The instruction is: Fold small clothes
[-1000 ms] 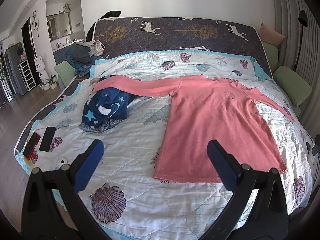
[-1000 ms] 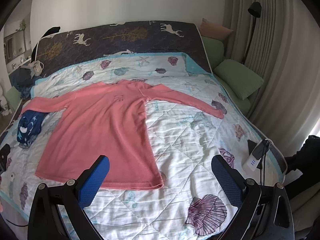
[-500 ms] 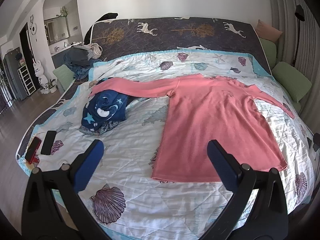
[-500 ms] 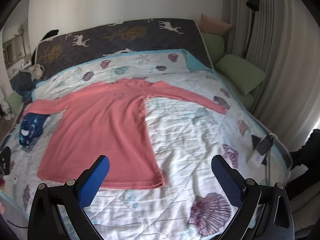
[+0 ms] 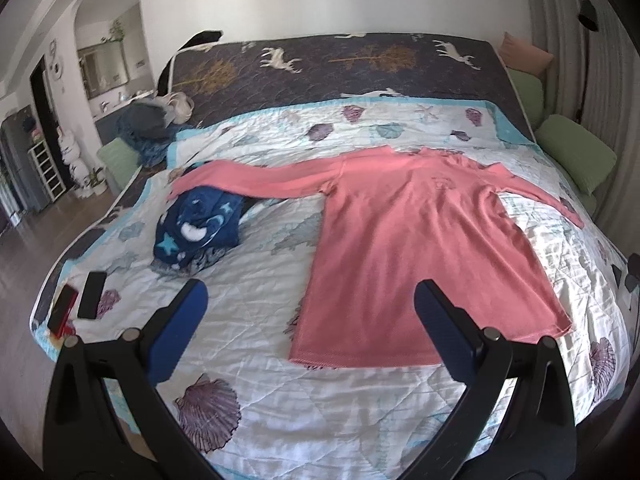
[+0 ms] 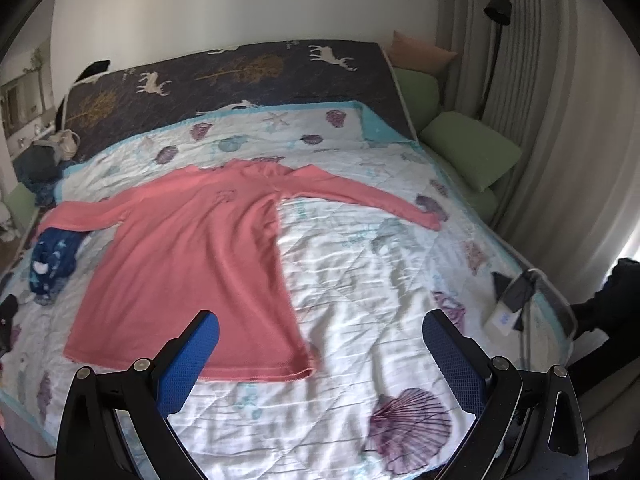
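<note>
A pink long-sleeved shirt (image 5: 408, 240) lies flat on the bed with both sleeves spread out; it also shows in the right wrist view (image 6: 192, 264). Its left sleeve end rests on a dark blue garment with stars and moons (image 5: 200, 232), also seen in the right wrist view (image 6: 52, 260). My left gripper (image 5: 312, 300) is open and empty, held above the bed's near edge in front of the shirt's hem. My right gripper (image 6: 320, 332) is open and empty, above the quilt near the hem's right corner.
The bed has a white shell-print quilt (image 5: 248, 320) and a dark deer-print cover (image 5: 340, 68) at the head. Two phones (image 5: 80, 296) lie at the left corner. Green pillows (image 6: 468, 152) and curtains stand at the right. A white device with a cable (image 6: 508, 312) sits at the bed's right edge.
Both grippers have drifted slightly; the view has shifted a little over the bed. The shirt lies as before and both grippers stay open.
</note>
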The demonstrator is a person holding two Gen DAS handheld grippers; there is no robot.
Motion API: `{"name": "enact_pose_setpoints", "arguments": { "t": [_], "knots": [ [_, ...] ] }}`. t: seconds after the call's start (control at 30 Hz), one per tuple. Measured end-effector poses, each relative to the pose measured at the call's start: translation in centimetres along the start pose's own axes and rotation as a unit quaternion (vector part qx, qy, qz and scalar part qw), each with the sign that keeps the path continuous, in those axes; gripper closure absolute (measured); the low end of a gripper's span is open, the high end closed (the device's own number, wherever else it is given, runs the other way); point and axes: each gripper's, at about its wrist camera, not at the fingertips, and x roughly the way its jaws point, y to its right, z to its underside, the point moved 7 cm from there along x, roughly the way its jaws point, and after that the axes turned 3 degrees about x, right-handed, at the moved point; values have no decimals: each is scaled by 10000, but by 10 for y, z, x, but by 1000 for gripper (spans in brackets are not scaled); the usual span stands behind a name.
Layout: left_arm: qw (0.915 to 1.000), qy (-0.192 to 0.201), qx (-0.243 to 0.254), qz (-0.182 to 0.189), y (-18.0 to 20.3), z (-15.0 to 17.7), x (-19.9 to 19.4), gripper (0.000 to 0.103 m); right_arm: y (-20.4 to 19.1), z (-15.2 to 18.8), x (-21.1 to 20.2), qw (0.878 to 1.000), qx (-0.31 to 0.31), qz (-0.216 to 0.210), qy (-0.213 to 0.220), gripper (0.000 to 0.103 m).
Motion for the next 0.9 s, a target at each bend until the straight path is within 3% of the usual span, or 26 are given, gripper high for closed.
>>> {"name": "enact_pose_setpoints", "arguments": {
  "t": [0.2, 0.3, 0.5, 0.6, 0.67, 0.73, 0.8, 0.87, 0.9],
  "knots": [
    [9943, 394, 938, 310, 43, -25, 0, 0, 21, -17, 4, 9990, 134, -374, 199, 0],
    [9844, 432, 1562, 683, 77, -40, 10, 0, 45, -33, 14, 9977, 356, -485, 311, 0],
    [9640, 296, 2555, 675, 150, -75, 72, 2, 99, -59, 71, 9896, 1047, -985, 84, 0],
    [9540, -22, 2872, 859, 189, -91, 104, 4, 124, -67, 121, 9738, 1640, -1553, -266, 1],
    [9372, -347, 3328, 982, 221, -97, 131, 4, 141, -72, 158, 9504, 2225, -2105, -550, 7],
    [9231, -905, 3565, 1122, 239, -95, 160, 17, 158, -76, 191, 9354, 2664, -2215, -706, 12],
    [9192, -1565, 3441, 1104, 245, -96, 192, 61, 172, -81, 222, 9345, 2804, -2032, -828, 12],
    [9079, -2285, 3260, 1316, 253, -97, 220, 63, 180, -83, 251, 9256, 3005, -2077, -993, 12],
    [9066, -2328, 3217, 1428, 258, -101, 226, 63, 182, -84, 260, 9214, 3062, -2157, -1037, 12]
  ]
}}
